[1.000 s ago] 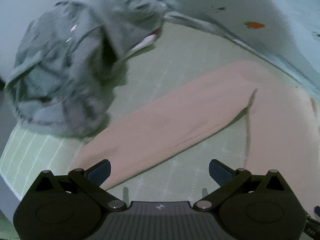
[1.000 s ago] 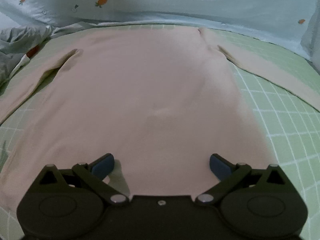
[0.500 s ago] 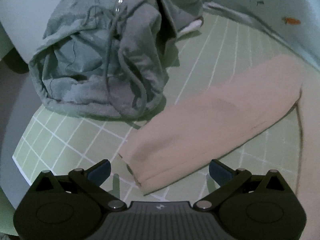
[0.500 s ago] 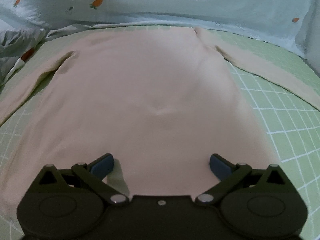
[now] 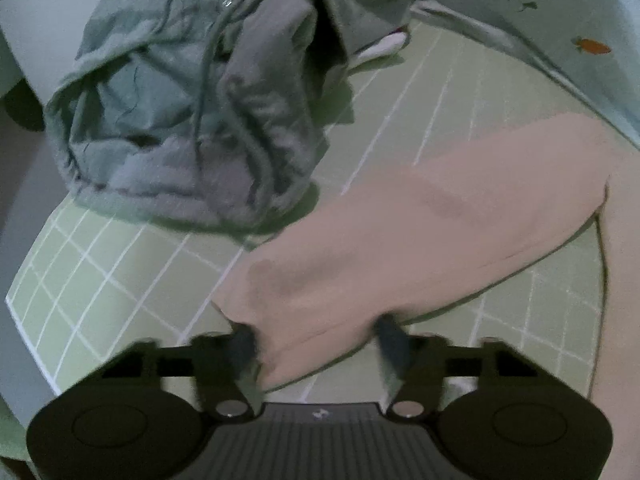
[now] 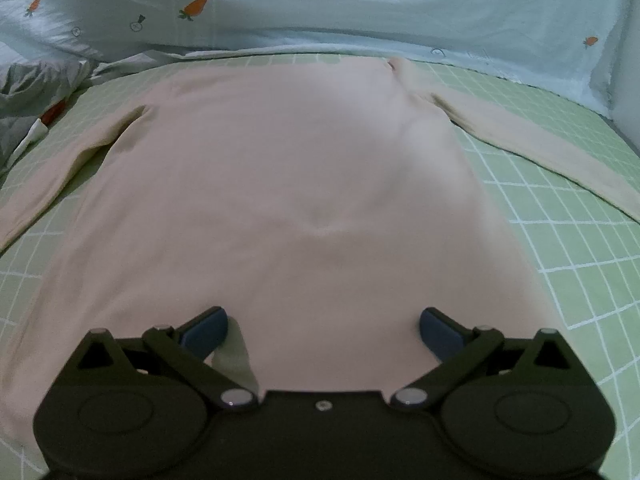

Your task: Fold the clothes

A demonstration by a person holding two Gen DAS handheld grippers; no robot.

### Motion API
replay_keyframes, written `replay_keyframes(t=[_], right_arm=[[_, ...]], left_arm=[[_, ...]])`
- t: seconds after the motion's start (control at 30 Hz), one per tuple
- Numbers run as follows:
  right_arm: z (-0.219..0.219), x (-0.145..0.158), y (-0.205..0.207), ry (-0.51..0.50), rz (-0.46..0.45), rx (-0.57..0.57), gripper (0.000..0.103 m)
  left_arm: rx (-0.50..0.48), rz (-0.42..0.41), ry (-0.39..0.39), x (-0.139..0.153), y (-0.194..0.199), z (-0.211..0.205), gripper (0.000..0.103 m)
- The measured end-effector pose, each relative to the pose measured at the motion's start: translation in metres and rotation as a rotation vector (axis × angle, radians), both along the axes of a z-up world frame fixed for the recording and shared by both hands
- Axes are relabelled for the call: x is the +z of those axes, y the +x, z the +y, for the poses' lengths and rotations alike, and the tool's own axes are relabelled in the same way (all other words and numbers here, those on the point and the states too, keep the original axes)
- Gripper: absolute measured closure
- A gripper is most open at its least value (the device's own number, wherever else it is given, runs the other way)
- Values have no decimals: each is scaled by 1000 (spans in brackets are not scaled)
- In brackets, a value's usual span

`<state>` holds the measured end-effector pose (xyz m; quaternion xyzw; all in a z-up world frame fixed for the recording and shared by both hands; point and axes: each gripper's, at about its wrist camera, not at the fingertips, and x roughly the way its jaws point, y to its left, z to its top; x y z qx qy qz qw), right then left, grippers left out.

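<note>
On left, sleeve cuff (image 5: 288, 304), grey clothes pile (image 5: 192, 112)

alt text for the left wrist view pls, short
The left tongs straddle the cuff end of a pink sleeve, the fingers either side and not yet shut on it. The sleeve lies on a green grid-patterned sheet, and a crumpled grey-green garment is heaped just beyond it.

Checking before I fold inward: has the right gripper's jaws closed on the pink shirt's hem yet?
No, the right gripper has its jaws spread wide over the pink shirt, which lies flat between them.
</note>
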<state>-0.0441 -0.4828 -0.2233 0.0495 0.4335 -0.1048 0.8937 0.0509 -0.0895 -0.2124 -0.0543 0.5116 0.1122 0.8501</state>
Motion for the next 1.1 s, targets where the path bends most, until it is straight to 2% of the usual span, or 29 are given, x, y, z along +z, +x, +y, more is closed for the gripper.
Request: replay_keyframes(t=[0.03,0.1,0.2,0.27,0.4,0.47,0.5,0.53,0.57,0.6,0.63,0.97,1.03,1.1], right_arm=[[0,0,1,1,1,3,0],[-1,0,5,4,7,7,0],[-2,1,11,11,15,15,0],[-3,1,15,16,18,20,0],[-5,1,21,28,27,37,0],[-7,2,22,39,34,49,0],[-8,3,23,44,37,54,0],[-9,3,23,49,39,59,0],[-10,3,23,55,39,62,0],[-11,4,23,62,38,65,0],[-13,4,23,69,37,67,0],[-11,14,41,217,-64,90,0],[-8,15,51,253,-79,95,1],[-6,15,63,283,-86,92,7]], left_arm=[[-16,-9,2,2,3,-4,89],[-49,-29,-29,9,12,-12,89],[-134,-114,-73,31,25,-37,90],[-226,-195,-81,53,30,-65,91],[-450,-339,-204,95,29,-124,91],[-555,-376,-262,108,21,-150,84],[-579,-372,-267,108,18,-159,69],[-600,-365,-268,107,15,-167,45],[-621,-359,-269,106,12,-175,32],[-610,-346,-254,104,12,-174,13],[-590,-333,-234,101,13,-170,11],[-391,-196,-37,73,21,-136,9],[-383,-189,-32,73,19,-135,9],[-379,-185,-32,74,17,-135,9]])
